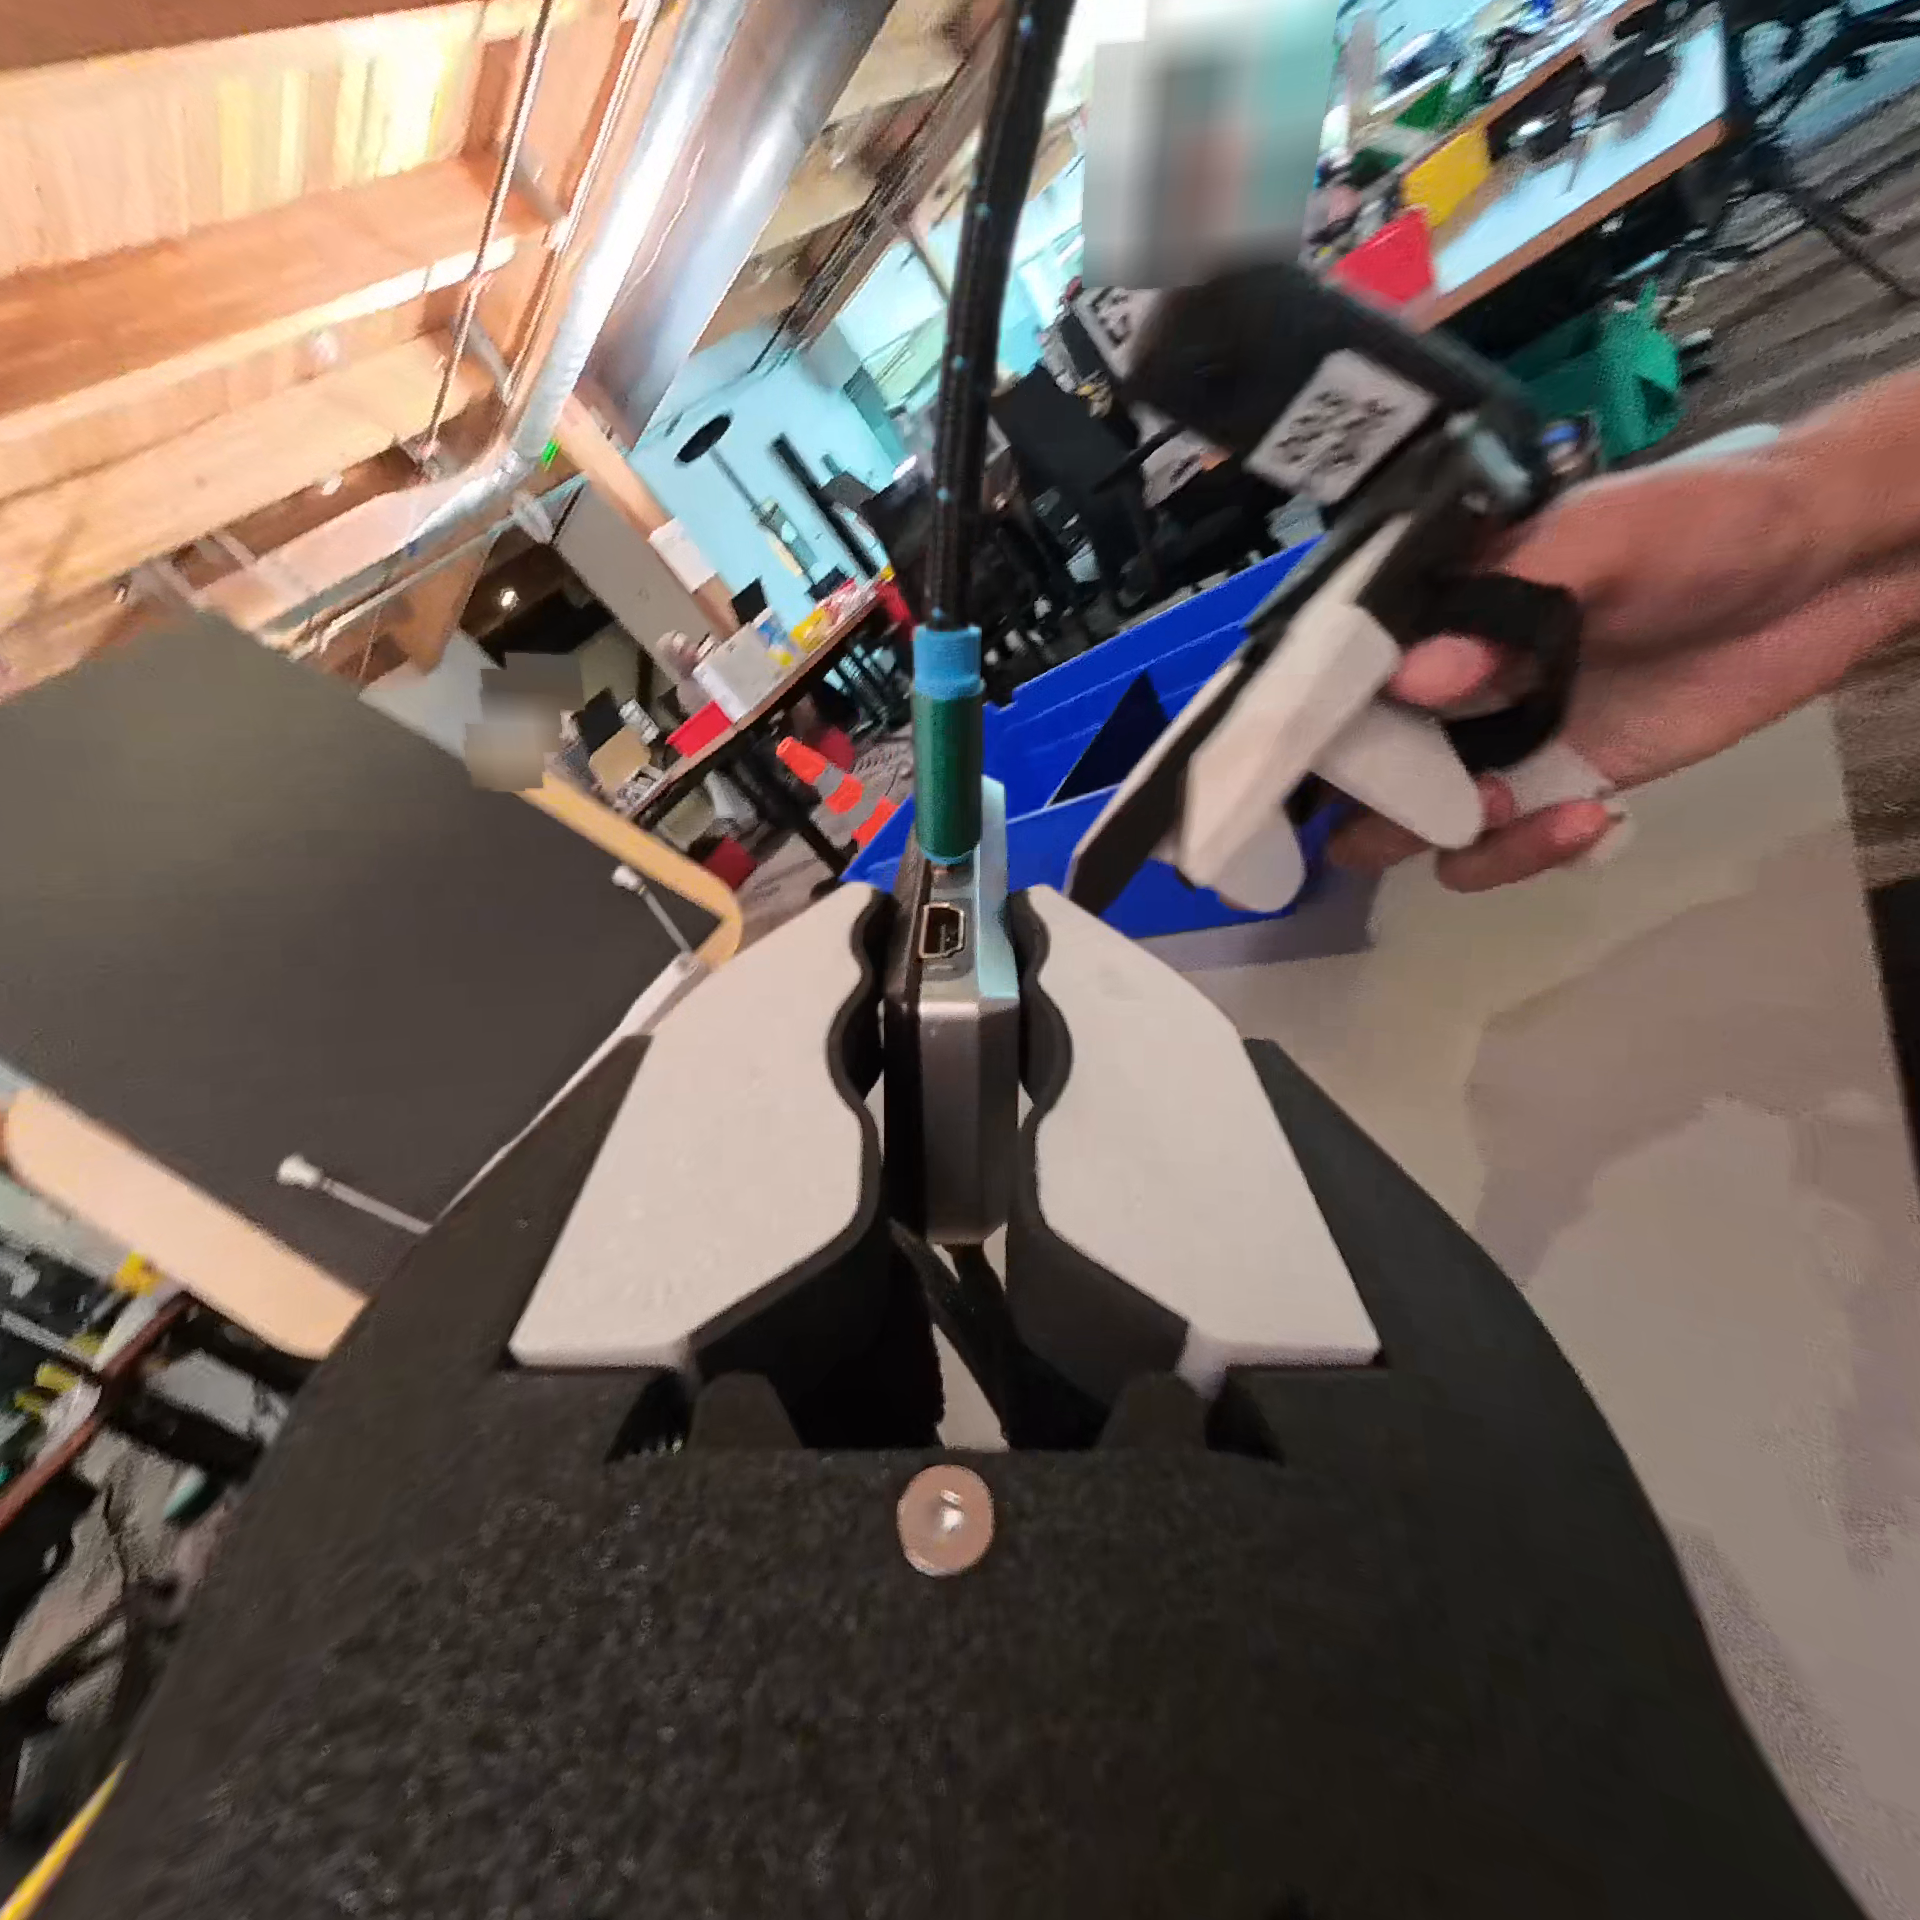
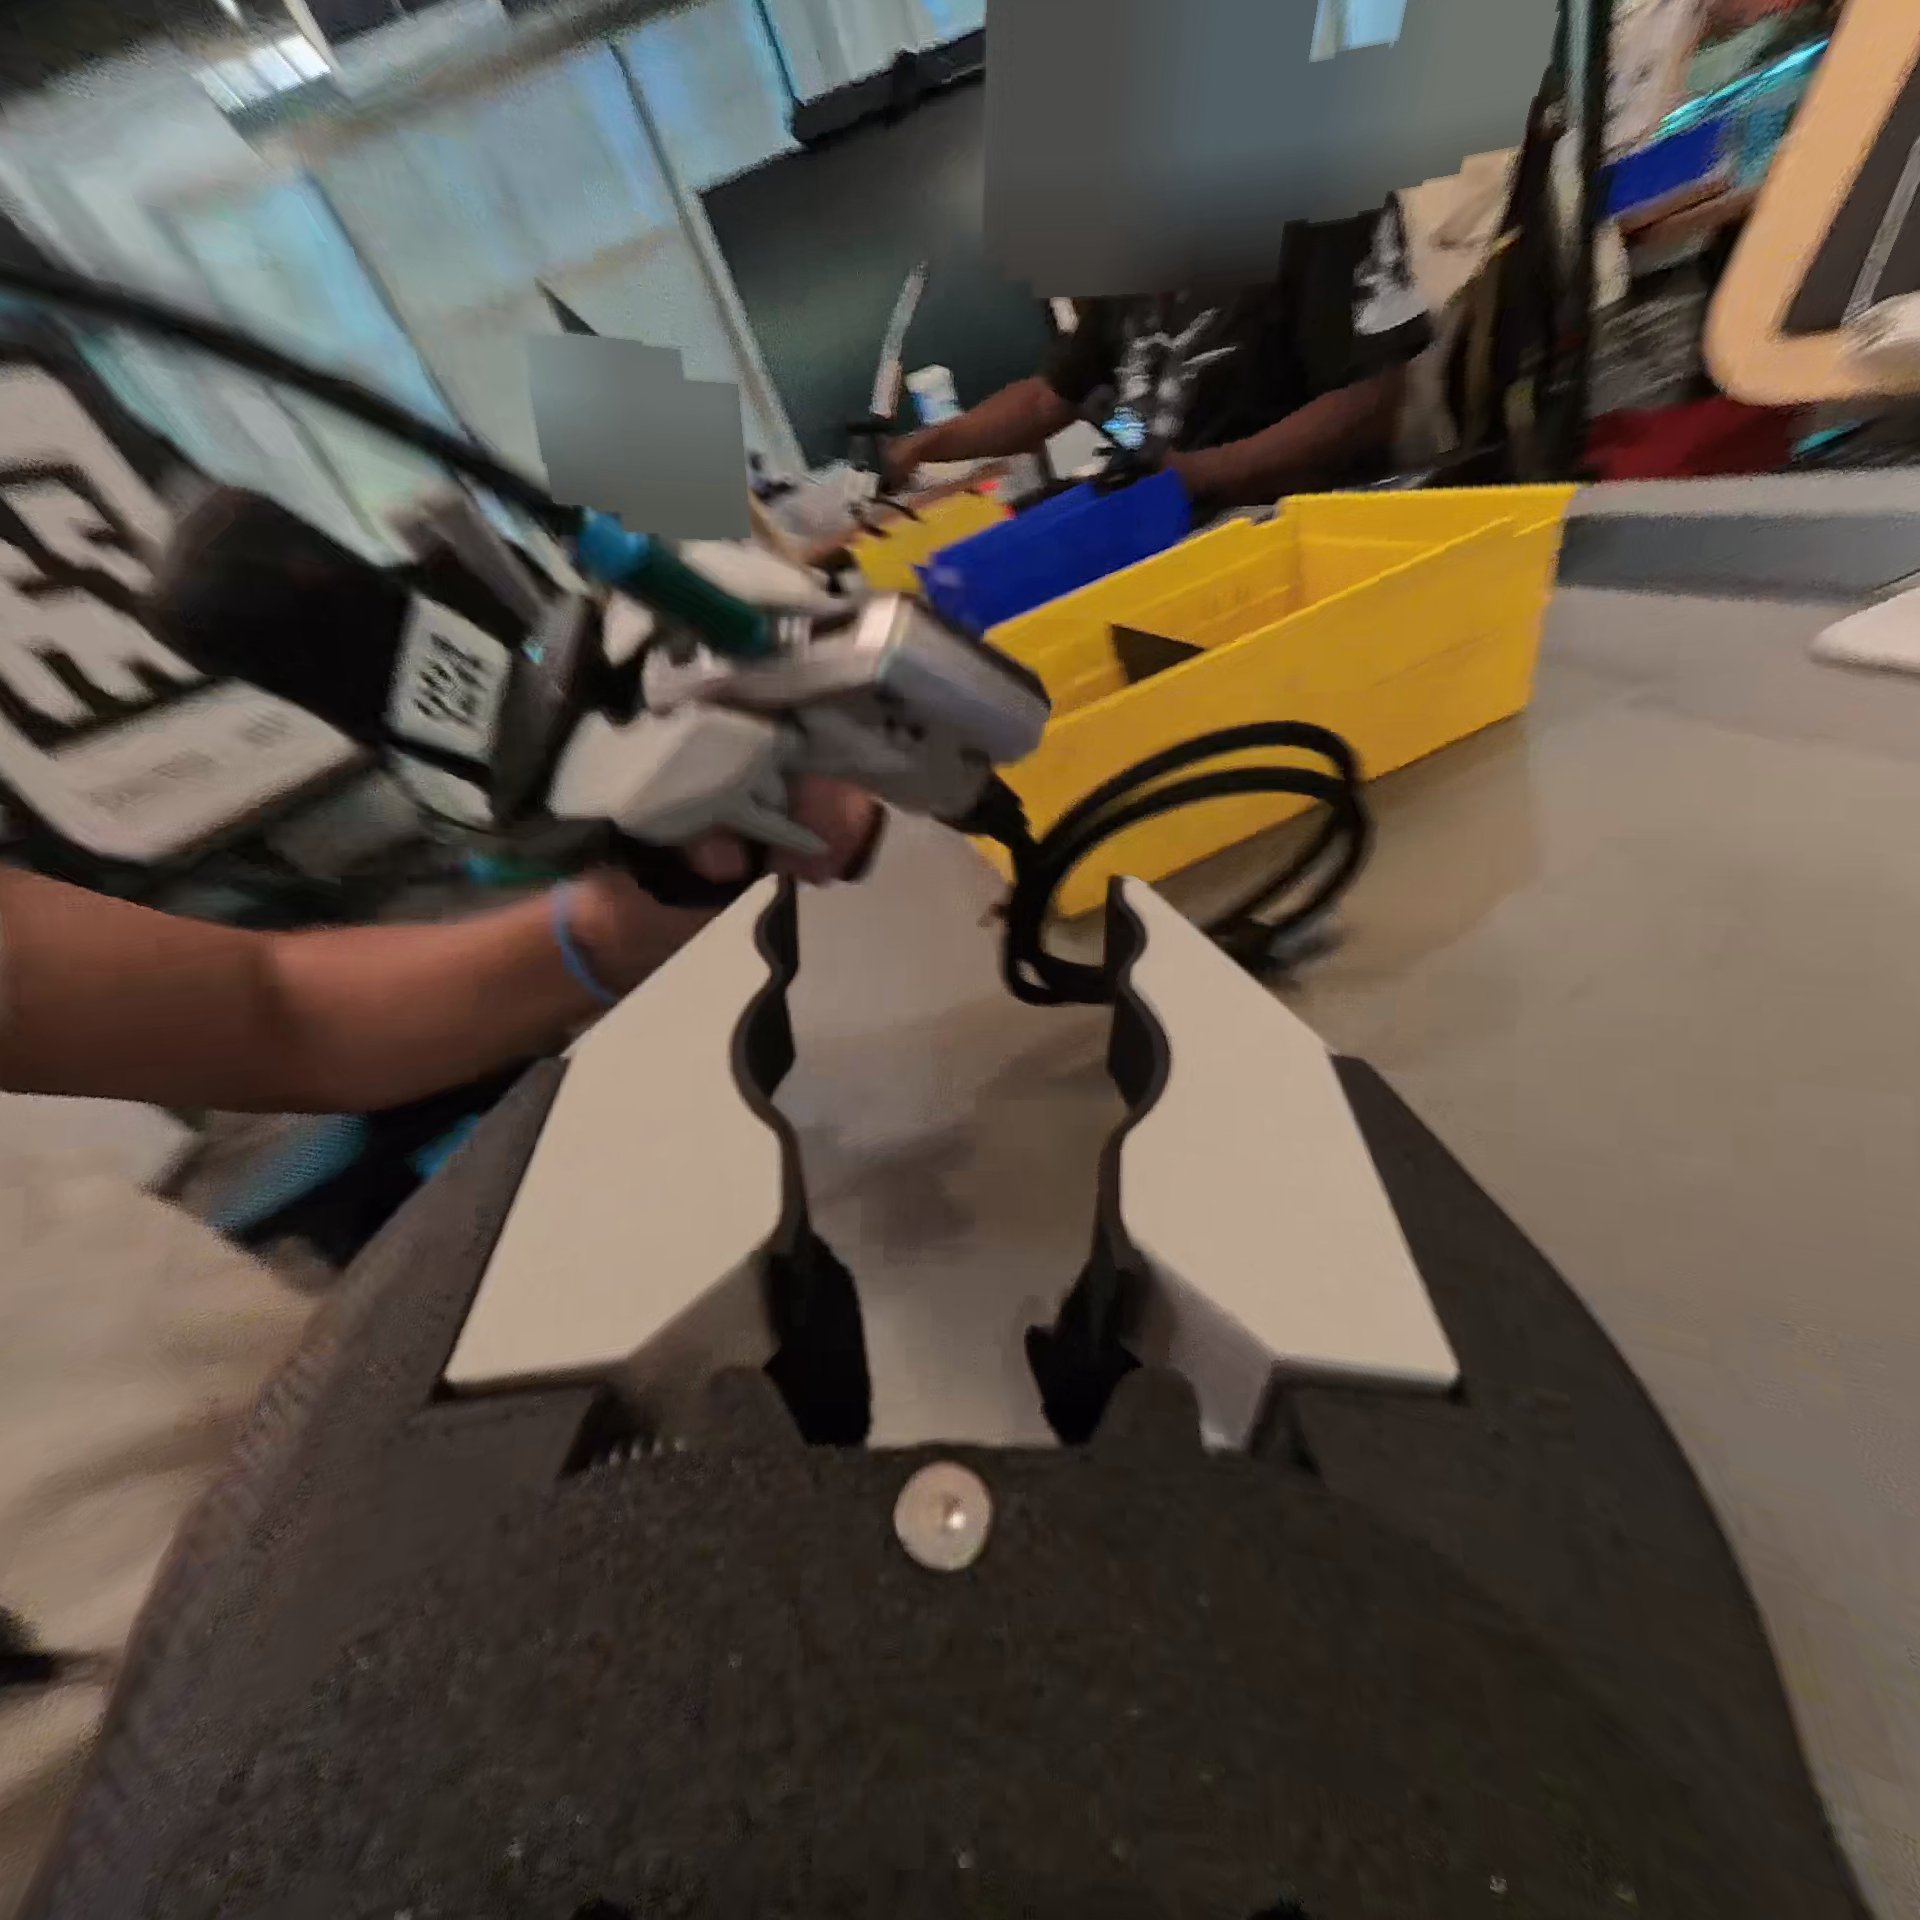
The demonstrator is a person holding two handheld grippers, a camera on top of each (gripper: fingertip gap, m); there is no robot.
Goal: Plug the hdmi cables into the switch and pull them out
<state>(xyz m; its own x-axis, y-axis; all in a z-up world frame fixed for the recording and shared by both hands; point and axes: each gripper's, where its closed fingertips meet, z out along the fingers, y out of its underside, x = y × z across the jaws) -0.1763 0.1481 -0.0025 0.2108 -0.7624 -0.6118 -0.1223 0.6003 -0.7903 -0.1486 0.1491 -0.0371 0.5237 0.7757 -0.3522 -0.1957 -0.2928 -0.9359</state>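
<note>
The left gripper (image 1: 948,935) has its jaws clamped on the grey switch (image 1: 961,1101), which stands on its edge between the two pale fingers (image 1: 727,1122) and reaches a little beyond their tips. One open port (image 1: 942,931) of the switch shows just past the tips. Beyond this port, a hdmi cable with a green and blue plug (image 1: 948,769) sits in the switch, and its black braided cord (image 1: 971,343) goes up and away from the jaws.

The right gripper (image 2: 951,914) has its jaws apart with nothing between them; only the grey tabletop (image 2: 1558,1039) shows in the gap. Ahead of these jaws and to their left, the left gripper holds the switch above the tabletop. A coiled black cable (image 2: 1226,821) hangs from the switch down to the tabletop, just ahead of the right finger tip. A yellow bin (image 2: 1351,644) stands behind the coil, and a blue bin (image 2: 1060,540) is farther back.
</note>
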